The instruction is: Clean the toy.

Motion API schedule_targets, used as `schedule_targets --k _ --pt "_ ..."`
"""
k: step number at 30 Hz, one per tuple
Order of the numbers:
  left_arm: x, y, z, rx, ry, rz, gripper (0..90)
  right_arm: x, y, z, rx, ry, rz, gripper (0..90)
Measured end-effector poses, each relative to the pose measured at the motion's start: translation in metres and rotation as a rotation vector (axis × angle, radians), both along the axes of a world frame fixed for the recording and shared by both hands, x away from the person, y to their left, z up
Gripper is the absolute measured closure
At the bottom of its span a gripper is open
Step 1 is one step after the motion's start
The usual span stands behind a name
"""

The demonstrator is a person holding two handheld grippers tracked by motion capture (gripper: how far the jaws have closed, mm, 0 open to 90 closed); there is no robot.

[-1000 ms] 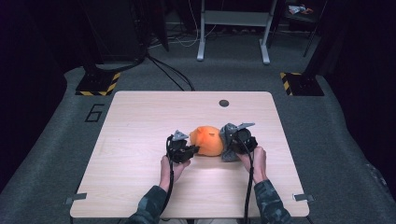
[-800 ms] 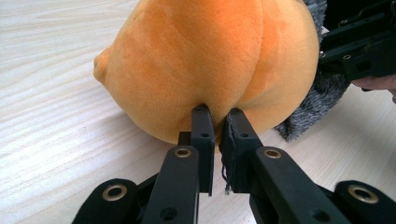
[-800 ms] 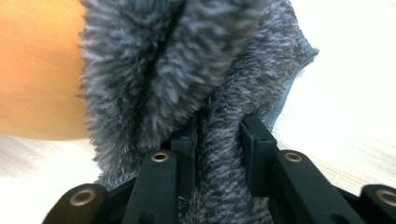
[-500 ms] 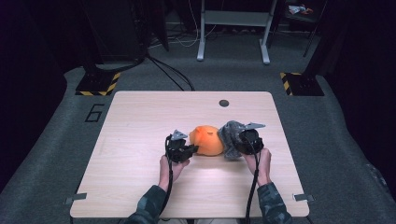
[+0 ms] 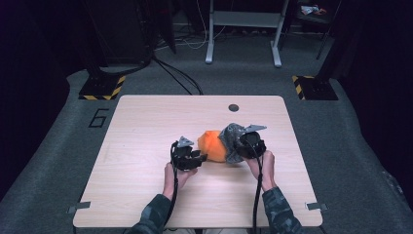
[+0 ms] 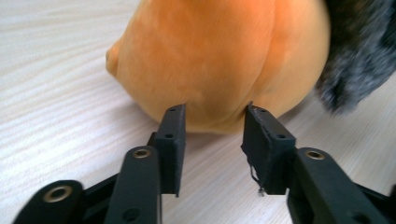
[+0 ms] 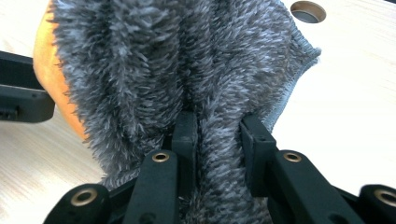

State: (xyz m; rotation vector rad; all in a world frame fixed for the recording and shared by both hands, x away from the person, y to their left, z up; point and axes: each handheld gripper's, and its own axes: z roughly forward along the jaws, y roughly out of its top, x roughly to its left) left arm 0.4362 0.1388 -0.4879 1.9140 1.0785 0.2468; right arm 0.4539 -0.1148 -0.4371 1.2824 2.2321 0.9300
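Note:
An orange plush toy (image 5: 212,145) lies on the wooden table (image 5: 146,126), and a grey fluffy cloth (image 5: 230,136) is draped over its right side. My left gripper (image 5: 200,157) points at the toy's left side. Its jaws have just been opening and now stand apart in the left gripper view (image 6: 215,112), their tips right at the orange plush (image 6: 210,60) without pinching it. My right gripper (image 5: 237,146) is shut on a fold of the grey cloth (image 7: 187,60), which runs between its jaws (image 7: 218,119) and hides most of the toy (image 7: 44,56).
A round cable hole (image 5: 234,107) sits in the table's far edge, behind the toy. The left gripper's black body (image 7: 18,98) shows at the left edge of the right gripper view. Dark floor and stand legs surround the table.
The left gripper's jaws have opened and let go of the orange plush. The right gripper has risen slightly, lifting the grey cloth with it.

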Motion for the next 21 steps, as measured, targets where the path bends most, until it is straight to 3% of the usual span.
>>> schedule_targets --k 1,4,7,10,13,16,21 --pt "0.000 0.000 -0.003 0.027 -0.001 0.003 54.2 0.000 0.001 0.001 0.000 0.006 -0.012 70.9" --pt "0.000 -0.002 -0.004 0.047 -0.012 0.004 48.0 0.002 0.001 0.001 -0.006 0.001 -0.007 70.9" --pt "0.001 -0.009 -0.004 0.099 -0.047 0.002 47.2 0.005 0.003 0.001 -0.005 0.007 -0.014 70.9" --pt "0.002 -0.014 -0.005 0.122 -0.069 -0.006 52.7 0.007 0.004 0.001 -0.007 -0.001 -0.015 70.9" --pt "0.003 -0.016 -0.004 0.147 -0.086 -0.021 65.6 0.008 0.003 0.000 -0.004 -0.005 -0.011 70.9" --pt "0.003 -0.018 -0.004 0.142 -0.086 -0.020 76.8 0.007 0.001 0.000 0.007 0.004 -0.021 70.9" --pt "0.002 -0.018 0.002 0.071 -0.047 -0.014 82.0 0.004 -0.005 0.003 0.027 -0.011 -0.033 70.7"
